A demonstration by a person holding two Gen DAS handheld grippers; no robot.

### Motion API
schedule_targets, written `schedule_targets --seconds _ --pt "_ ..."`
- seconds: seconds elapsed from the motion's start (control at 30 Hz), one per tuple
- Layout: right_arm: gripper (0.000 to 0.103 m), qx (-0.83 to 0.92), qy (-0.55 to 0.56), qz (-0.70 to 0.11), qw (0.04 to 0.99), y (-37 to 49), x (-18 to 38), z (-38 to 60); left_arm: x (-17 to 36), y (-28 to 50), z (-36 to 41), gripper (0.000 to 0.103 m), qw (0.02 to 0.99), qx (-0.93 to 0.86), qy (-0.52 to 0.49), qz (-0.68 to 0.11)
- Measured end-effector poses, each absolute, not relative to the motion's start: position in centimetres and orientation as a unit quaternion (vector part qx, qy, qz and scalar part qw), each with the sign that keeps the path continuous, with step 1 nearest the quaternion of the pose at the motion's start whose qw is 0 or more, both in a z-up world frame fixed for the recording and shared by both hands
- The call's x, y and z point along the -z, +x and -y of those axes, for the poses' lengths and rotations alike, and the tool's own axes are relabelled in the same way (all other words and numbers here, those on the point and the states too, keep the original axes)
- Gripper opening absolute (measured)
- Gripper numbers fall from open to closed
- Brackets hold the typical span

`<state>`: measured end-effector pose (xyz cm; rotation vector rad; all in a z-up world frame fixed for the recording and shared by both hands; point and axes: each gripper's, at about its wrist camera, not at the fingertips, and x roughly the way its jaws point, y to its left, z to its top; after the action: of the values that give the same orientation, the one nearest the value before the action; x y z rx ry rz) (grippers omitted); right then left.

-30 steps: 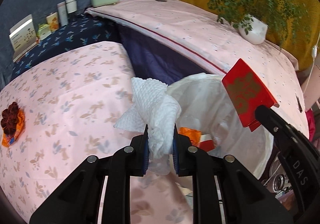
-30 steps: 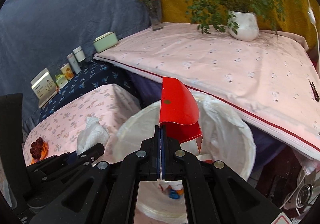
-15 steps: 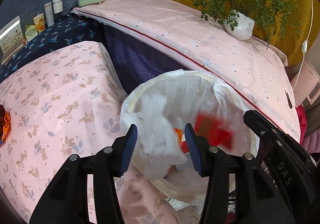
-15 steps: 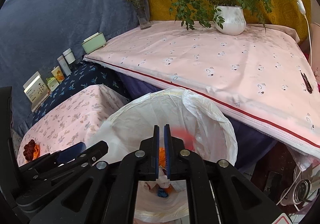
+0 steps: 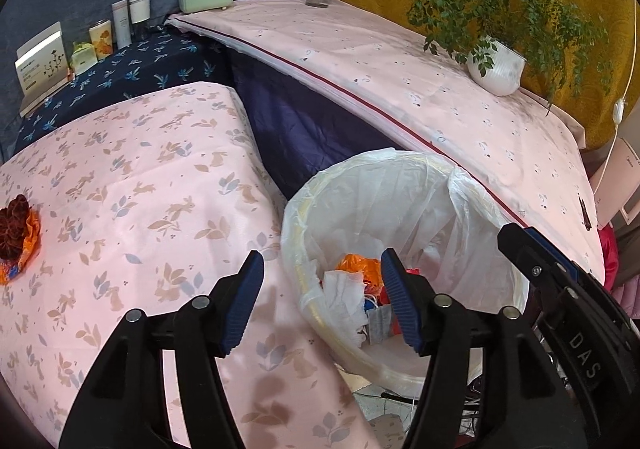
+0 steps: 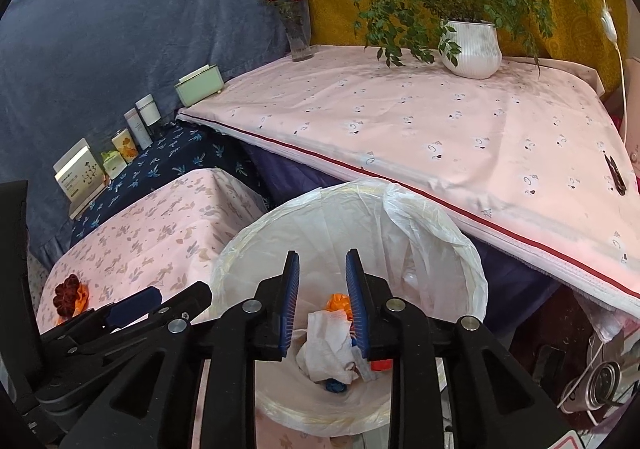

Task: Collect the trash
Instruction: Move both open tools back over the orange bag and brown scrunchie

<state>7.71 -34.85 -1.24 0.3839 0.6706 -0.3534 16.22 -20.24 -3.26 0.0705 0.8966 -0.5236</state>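
A round trash bin (image 5: 472, 185) lined with a clear white bag stands between two cloth-covered tables; it also shows in the right wrist view (image 6: 440, 237). Inside lie a crumpled white tissue (image 5: 344, 297), which the right wrist view (image 6: 326, 345) shows too, orange wrapper scraps (image 5: 358, 263) and red bits. My left gripper (image 5: 322, 303) is open and empty above the bin's left rim. My right gripper (image 6: 322, 305) is open and empty over the bin's middle. An orange wrapper with dark brown contents (image 5: 16, 237) lies on the low table at far left.
The low table has a pink leaf-print cloth (image 5: 140, 189). A higher pink-clothed table (image 6: 440, 121) holds a potted plant (image 6: 472, 49), a glass vase (image 6: 298, 35) and a green box (image 6: 200, 85). Small bottles and boxes (image 5: 104, 33) stand on a dark blue cloth.
Both grippers opened. The white tissue left my left gripper and the red paper left my right gripper; both dropped into the bin. Both cameras shifted slightly.
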Motion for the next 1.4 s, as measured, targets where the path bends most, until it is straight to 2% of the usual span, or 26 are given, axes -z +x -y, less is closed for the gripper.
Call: schedule_targets --seconds 0.13,0.53,0.93,1.03,1.4 --pt "0.031 0.164 0.178 -0.323 0.915 7.9 0.7 33.6 3.0 16.2 18.7 0.065 0.874 0.235 0.028 -0.425" --pt "0.044 0.132 0.149 -0.324 0.925 9.3 -0.6 28.3 2.2 17.0 12.4 0.065 0.889 0.193 -0.003 -0.416" --pt "0.051 0.088 0.116 -0.335 0.931 11.4 -1.0 21.7 2.5 18.1 4.9 0.066 0.895 0.147 -0.044 -0.419" --pt "0.051 0.072 0.109 -0.339 0.932 12.1 -0.9 19.6 2.8 18.5 2.3 0.072 0.894 0.127 -0.061 -0.424" --pt "0.051 0.018 0.078 -0.357 0.931 14.8 -0.2 11.5 3.9 19.8 -7.3 0.072 0.898 0.051 -0.087 -0.428"
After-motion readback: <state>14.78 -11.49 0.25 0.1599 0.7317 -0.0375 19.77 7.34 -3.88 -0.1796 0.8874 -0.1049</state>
